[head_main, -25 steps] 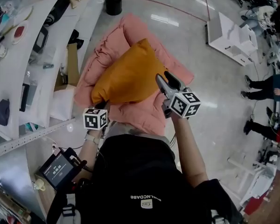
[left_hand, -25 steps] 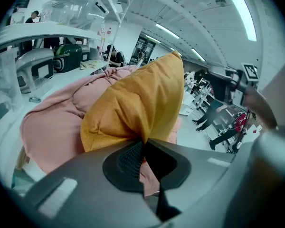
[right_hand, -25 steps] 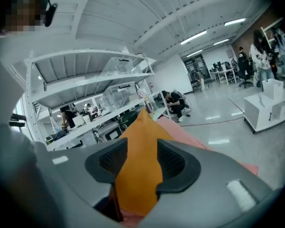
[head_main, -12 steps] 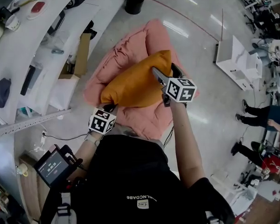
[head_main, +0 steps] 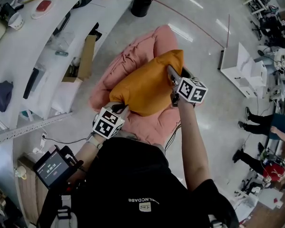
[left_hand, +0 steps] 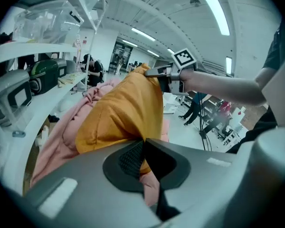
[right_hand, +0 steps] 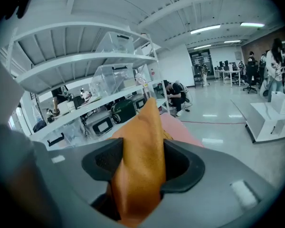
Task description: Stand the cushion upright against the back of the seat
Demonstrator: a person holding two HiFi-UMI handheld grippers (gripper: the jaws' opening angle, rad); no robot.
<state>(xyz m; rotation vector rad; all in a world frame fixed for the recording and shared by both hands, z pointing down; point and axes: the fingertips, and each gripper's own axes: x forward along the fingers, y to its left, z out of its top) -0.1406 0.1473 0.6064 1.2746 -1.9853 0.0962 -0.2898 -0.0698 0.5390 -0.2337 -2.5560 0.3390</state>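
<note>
Cushion (head_main: 149, 87) hangs above the seat (head_main: 133, 56), not yet upright against its back; left claw (head_main: 120, 109) is clamped tight on one corner; right claw (head_main: 172, 74) is closing on another.

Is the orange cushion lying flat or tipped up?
Tipped up. The left gripper pinches one corner of the orange cushion; the right gripper is closing its jaws on another.

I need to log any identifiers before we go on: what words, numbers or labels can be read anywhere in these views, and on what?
Nothing reads clearly.
White print on the person's black top: upside down, too blurred to quote.
Digits on the small black handheld screen: too small to read.
Black-and-white square markers on the left cube and right cube: patterns, no letters.
</note>
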